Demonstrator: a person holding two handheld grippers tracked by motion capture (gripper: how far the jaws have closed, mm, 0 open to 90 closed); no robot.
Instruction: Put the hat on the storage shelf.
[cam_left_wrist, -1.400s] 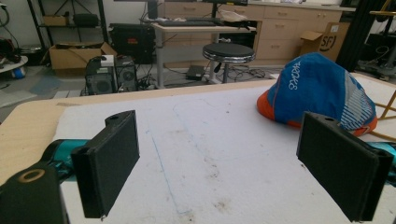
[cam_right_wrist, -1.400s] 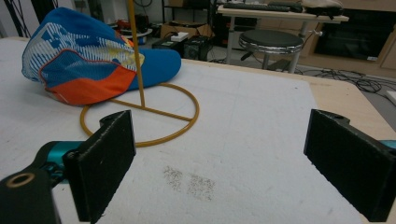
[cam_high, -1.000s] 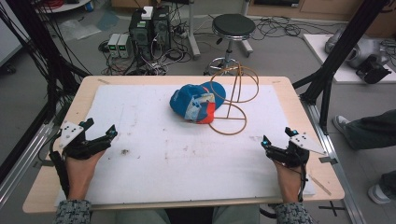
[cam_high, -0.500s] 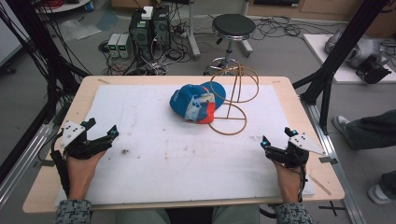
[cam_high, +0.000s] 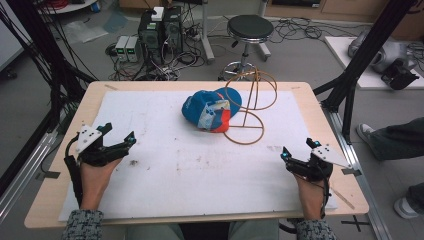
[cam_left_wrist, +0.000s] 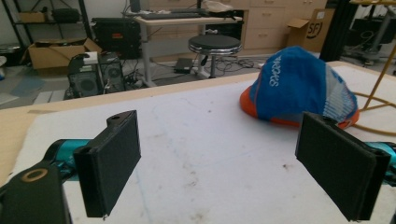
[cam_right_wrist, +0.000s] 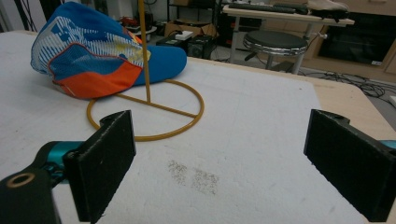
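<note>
Blue and orange baseball cap (cam_high: 209, 111) lying crown-up near the middle back of the white mat (cam_high: 165, 180), brim toward the far edge, touching the gold wire hat stand (cam_high: 250, 107). Stand upright just beside the cap's right: round base ring flat on the mat, thin post rising, hoop head at the top. In the right gripper view the cap (cam_right_wrist: 95, 51) sits against the post of the stand (cam_right_wrist: 145, 100), part of it over the base ring. In the left gripper view the cap (cam_left_wrist: 299, 88) rests beyond the spread jaws, mesh side facing.

Left tongs (cam_high: 125, 142) resting low on the mat's left edge, well apart from the cap, jaws spread wide, nothing between them. Right tongs (cam_high: 295, 160) at the mat's right edge, likewise spread wide and empty, aimed roughly toward the stand's base. Both hands at rest near the front corners of the wooden worktop (cam_high: 325, 120).

Probably the very start: reach not yet begun, cap untouched, likely bound for the hoop of the stand. Next move likely calls for bringing one pair of tongs in to pinch the brim or the crown's edge, the other to steady the light stand, which could tip or slide. Soft fabric, so a firm pinch on a stiff part such as the brim.
</note>
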